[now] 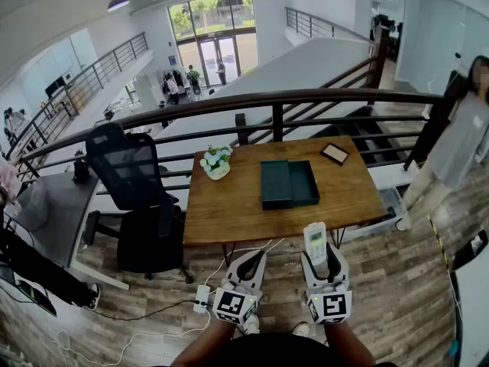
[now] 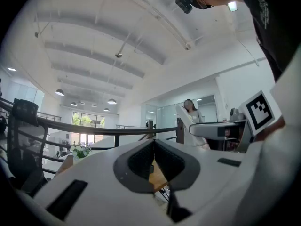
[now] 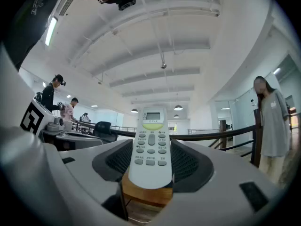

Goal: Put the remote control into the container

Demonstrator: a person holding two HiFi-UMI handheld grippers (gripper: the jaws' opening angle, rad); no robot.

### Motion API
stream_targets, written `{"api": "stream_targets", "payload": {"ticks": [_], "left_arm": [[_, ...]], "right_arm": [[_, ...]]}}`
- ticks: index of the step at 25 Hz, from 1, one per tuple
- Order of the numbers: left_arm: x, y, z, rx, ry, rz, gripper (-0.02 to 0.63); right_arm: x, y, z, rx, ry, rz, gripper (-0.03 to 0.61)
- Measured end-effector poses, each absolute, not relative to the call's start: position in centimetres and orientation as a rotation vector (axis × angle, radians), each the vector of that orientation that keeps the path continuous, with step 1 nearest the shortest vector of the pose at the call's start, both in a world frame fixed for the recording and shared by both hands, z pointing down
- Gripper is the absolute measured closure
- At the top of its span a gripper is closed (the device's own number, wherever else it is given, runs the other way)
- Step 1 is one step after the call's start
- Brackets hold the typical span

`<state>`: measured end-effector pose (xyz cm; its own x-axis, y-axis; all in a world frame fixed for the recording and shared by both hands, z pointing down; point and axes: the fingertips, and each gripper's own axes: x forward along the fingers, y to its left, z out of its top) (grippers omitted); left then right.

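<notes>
A white remote control [image 1: 315, 243] with a small screen sticks forward and slightly up out of my right gripper [image 1: 321, 255], which is shut on its lower half. In the right gripper view the remote [image 3: 150, 147] fills the gap between the dark pads [image 3: 186, 164], buttons facing up. The container [image 1: 313, 183] is a dark green box, its left half covered, on the wooden table [image 1: 229, 209] ahead of both grippers. My left gripper [image 1: 247, 258] hovers before the table's near edge; its jaws meet at the tip with nothing between them [image 2: 154, 142].
On the table stand a pot of white flowers [image 1: 216, 163] at the back left and a small dark-framed tile [image 1: 335, 154] at the back right. A black office chair [image 1: 130, 182] is left of the table. A railing [image 1: 275, 102] runs behind it. A person [image 1: 462, 144] stands at the right.
</notes>
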<state>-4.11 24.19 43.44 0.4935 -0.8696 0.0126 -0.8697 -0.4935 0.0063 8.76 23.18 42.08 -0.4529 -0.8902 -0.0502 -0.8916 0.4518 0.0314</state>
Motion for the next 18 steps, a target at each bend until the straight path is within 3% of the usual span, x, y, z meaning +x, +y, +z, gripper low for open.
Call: {"api": "stream_targets", "payload": {"ticks": [18], "left_arm": [[-4.7, 23.6, 43.0, 2.712, -1.627, -0.034, 0.606]], "right_arm": [[7.8, 22.6, 40.7, -1.565, 2.665, 0.125, 0.331]]}}
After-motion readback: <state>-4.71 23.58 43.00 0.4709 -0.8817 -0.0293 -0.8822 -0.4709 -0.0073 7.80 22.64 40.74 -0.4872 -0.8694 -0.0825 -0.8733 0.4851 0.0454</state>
